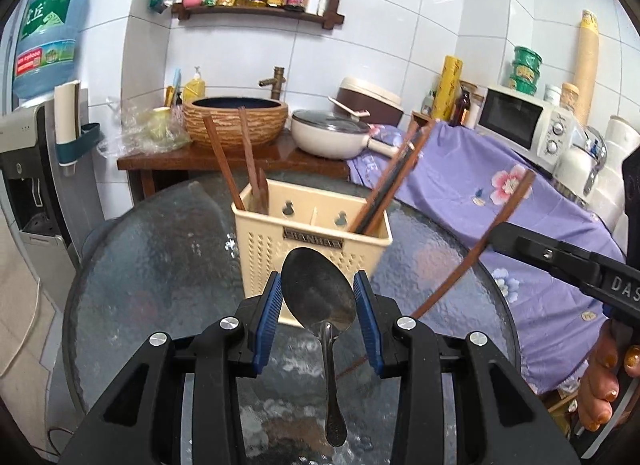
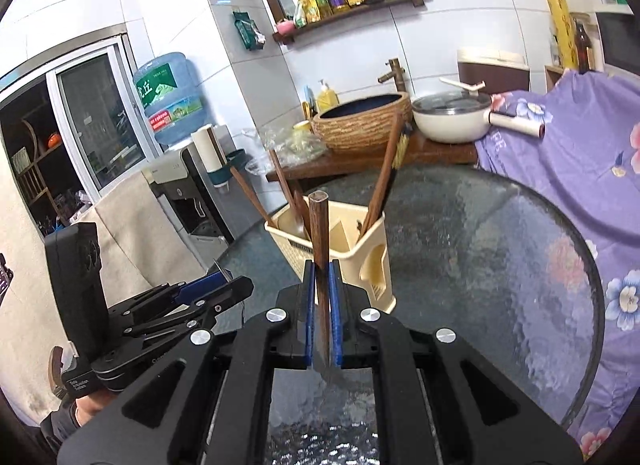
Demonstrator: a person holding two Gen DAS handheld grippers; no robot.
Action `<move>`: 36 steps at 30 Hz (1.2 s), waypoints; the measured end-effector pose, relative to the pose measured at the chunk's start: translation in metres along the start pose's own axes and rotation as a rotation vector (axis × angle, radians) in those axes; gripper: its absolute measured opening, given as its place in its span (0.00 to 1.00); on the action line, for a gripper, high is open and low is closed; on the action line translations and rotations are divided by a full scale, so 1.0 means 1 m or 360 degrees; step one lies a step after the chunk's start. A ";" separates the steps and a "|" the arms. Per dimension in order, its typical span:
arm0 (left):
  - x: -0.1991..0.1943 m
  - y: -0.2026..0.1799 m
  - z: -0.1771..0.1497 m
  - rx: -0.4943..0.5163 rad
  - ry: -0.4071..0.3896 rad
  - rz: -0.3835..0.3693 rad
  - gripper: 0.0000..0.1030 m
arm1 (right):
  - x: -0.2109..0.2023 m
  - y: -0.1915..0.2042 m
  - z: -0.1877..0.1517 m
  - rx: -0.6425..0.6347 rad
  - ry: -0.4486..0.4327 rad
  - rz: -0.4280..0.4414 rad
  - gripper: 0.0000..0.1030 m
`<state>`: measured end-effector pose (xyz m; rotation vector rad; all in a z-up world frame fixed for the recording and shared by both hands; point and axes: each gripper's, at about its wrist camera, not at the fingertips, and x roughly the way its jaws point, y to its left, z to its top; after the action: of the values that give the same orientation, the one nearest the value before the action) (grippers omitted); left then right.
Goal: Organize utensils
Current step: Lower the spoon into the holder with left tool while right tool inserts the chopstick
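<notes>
Both hands loaded, caddy just ahead of them.

The left gripper [image 1: 318, 297] has its jaws pinching a metal spoon [image 1: 320, 297] across the bowl, handle hanging down toward the glass tabletop [image 1: 160, 265]. The right gripper [image 2: 322, 297] has its jaws pressed onto a wooden chopstick [image 2: 319, 225], whose long axis stands nearly upright in its own view, though it slants in the left view. The cream utensil caddy [image 1: 312, 241] sits on the tabletop directly beyond both, other chopsticks already leaning in its end compartments. The spoon looks nearer to it, just in front of its wall; either piece, I'd judge, must rise over the rim before going in.
</notes>
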<state>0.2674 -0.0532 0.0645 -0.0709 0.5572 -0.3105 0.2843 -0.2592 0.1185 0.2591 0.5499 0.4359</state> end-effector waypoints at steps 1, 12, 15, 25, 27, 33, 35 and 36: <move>-0.001 0.001 0.002 -0.0007 -0.0010 0.0008 0.35 | -0.001 0.001 0.004 -0.0006 -0.0009 -0.0003 0.07; -0.009 0.012 0.076 -0.0097 -0.0183 0.0051 0.35 | -0.014 0.025 0.066 -0.0120 -0.0092 -0.0025 0.07; -0.010 0.013 0.097 -0.0116 -0.0263 0.0079 0.35 | -0.022 0.029 0.089 -0.0121 -0.0139 -0.0005 0.07; 0.010 0.011 0.126 -0.0168 -0.0530 0.0244 0.35 | -0.025 0.043 0.128 -0.0164 -0.0408 -0.0097 0.07; 0.021 0.010 0.120 -0.0165 -0.0517 0.0257 0.35 | -0.013 0.042 0.121 -0.0176 -0.0420 -0.0138 0.07; 0.045 0.016 0.103 -0.0158 -0.0498 0.0296 0.35 | 0.013 0.031 0.102 -0.0166 -0.0420 -0.0239 0.01; 0.050 0.017 0.098 -0.0145 -0.0477 0.0301 0.35 | 0.024 0.027 0.094 -0.0170 -0.0392 -0.0254 0.01; 0.053 0.016 0.095 -0.0130 -0.0463 0.0305 0.35 | 0.028 0.026 0.091 -0.0173 -0.0381 -0.0261 0.01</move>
<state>0.3649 -0.0556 0.1153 -0.1385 0.2845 -0.0876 0.3472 -0.2345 0.1904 0.1573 0.3090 0.2696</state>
